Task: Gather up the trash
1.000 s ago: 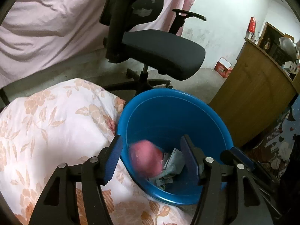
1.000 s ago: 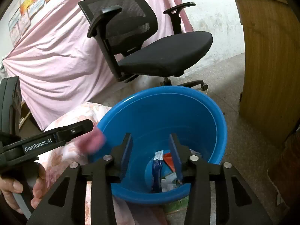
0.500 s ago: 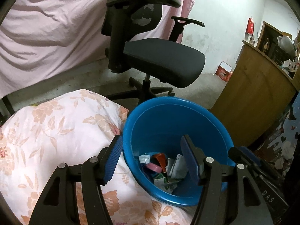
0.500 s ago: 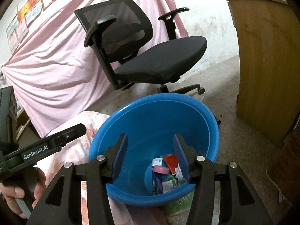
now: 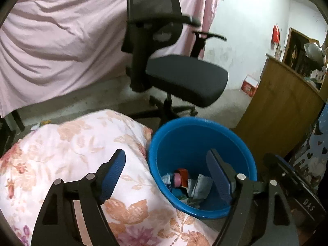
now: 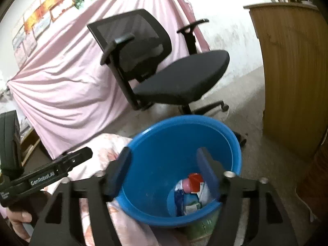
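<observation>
A blue plastic bin point(image 5: 244, 149) stands on the floor beside a floral bed cover point(image 5: 67, 149). It also shows in the right wrist view point(image 6: 155, 135). Trash lies at its bottom: a pink round piece point(image 5: 177, 178), a red wrapper point(image 5: 183, 173) and crumpled white packets point(image 5: 199, 186); the same pile shows in the right wrist view point(image 6: 192, 190). My left gripper point(image 5: 166, 176) is open and empty above the bin's near rim. My right gripper point(image 6: 164, 170) is open and empty above the bin. The left gripper's body shows at the left of the right wrist view point(image 6: 51, 174).
A black office chair point(image 5: 174, 69) stands just behind the bin, its wheeled base close to the rim. A wooden cabinet point(image 5: 283, 106) is at the right. A pink sheet point(image 5: 61, 41) hangs behind. A green object point(image 6: 203, 227) lies under the bin's near edge.
The pink piece dropped from between my left fingers into the bin and now lies among the trash. Both grippers have pulled back and up from the bin. The right jaws have opened wider.
</observation>
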`<state>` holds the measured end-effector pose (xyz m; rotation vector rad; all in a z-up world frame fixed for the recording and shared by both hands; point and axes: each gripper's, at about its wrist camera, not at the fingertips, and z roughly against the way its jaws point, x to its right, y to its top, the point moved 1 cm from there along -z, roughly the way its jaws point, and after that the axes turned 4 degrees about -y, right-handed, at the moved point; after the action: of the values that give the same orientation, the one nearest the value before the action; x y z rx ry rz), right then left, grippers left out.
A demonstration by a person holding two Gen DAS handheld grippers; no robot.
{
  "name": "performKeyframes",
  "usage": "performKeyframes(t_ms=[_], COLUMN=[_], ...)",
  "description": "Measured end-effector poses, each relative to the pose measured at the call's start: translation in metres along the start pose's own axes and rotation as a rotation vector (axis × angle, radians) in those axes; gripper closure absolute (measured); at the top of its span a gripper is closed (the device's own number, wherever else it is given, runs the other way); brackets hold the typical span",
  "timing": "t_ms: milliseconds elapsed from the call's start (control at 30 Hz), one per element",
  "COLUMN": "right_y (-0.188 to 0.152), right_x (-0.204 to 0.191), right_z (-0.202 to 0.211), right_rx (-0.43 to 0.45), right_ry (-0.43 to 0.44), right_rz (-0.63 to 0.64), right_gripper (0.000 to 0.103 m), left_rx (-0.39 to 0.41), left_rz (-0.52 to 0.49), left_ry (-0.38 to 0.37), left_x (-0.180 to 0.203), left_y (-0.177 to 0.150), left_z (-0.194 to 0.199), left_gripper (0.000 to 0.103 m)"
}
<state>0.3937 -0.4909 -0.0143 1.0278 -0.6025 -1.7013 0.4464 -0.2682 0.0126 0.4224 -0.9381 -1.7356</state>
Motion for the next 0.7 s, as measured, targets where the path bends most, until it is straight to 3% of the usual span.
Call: performKeyframes(t_ms=[167,200,233,267,400,700], right_y=[0.008,0.01,0.011,0.011,0.012,-0.001], right_x=[-0.01,-0.012,-0.015,-0.018,-0.031,-0.074], right_z=[0.017,0.02,0.023,0.026,0.035,0.055], right_rx=[0.048,0.056,0.066,0.072,0.093,0.1], right_ry=[0.025,0.031,0.037,0.04,0.06,0.074], right_rz=[0.011,0.016,0.024,0.03,0.061,0.185], right_gripper=[0.02,0.018,0.017,0.014,0.0,0.0], left_rx=[0.066,0.08,0.091,0.11,0.193,0.27], left_rz=[-0.037,-0.046,-0.051,-0.053,-0.038,0.032], left_ry=[0.047,0.061,0.074,0.09,0.112,0.158], left_x=[0.001,0.001,0.001,0.0,-0.009,-0.037], left_y=[-0.001,-0.002,-0.004,-0.005,-0.011,-0.025], left_z=[0.032,0.039,0.045,0.051,0.081,0.139], left_gripper=[0.022,0.017,0.005,0.002,0.002,0.002])
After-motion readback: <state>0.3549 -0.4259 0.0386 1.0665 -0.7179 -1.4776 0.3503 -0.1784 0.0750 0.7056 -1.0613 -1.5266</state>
